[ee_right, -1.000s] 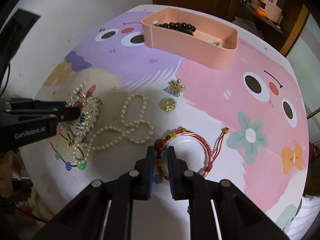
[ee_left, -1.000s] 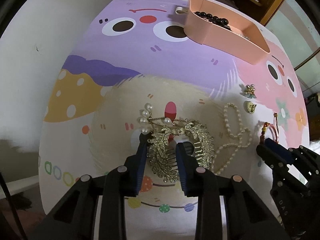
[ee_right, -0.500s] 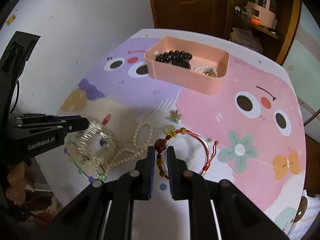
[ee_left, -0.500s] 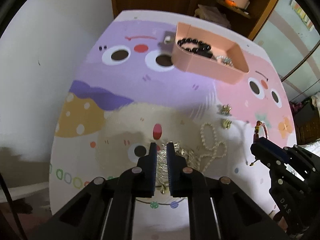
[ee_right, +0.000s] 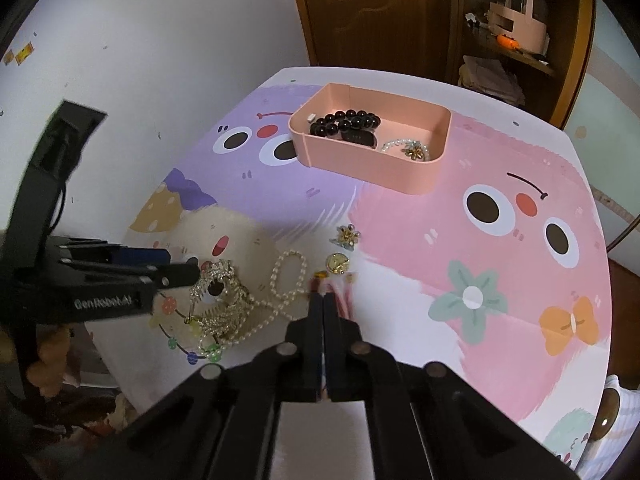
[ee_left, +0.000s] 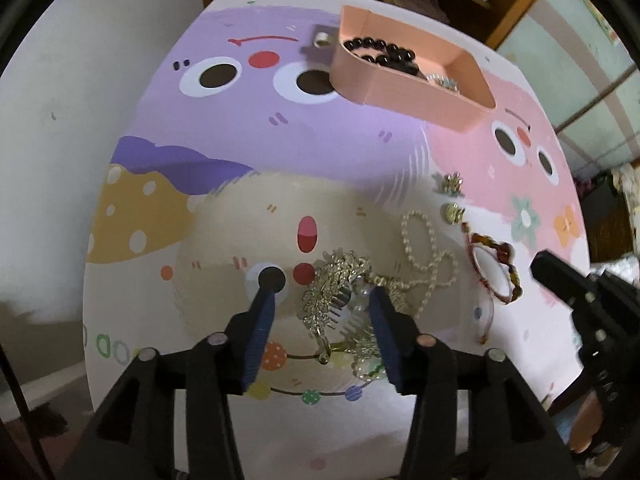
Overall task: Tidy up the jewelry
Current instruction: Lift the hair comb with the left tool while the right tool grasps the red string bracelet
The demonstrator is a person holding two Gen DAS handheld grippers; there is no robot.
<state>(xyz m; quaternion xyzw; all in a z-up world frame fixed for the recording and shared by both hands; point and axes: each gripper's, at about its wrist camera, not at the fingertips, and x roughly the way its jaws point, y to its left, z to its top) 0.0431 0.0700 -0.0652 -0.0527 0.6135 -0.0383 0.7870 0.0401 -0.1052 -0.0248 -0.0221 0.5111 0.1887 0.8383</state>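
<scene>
A gold leaf-shaped hair comb lies on the cartoon mat. My left gripper hovers over it with its jaws opening; the comb sits between the fingers, and the left pad stands apart from it. My right gripper is shut on a red beaded bracelet, which hangs tilted off the mat and looks blurred in the right wrist view. A pearl necklace lies between the two. The pink tray stands at the far side.
The tray holds a black bead bracelet and a pearl-and-gold piece. A gold flower brooch and a round gold piece lie loose on the mat. A white wall runs along the left.
The left gripper shut on the hair comb, then opened wide, and the comb now lies turned on the mat. The right gripper rose with the red bracelet and its jaws came fully together.
</scene>
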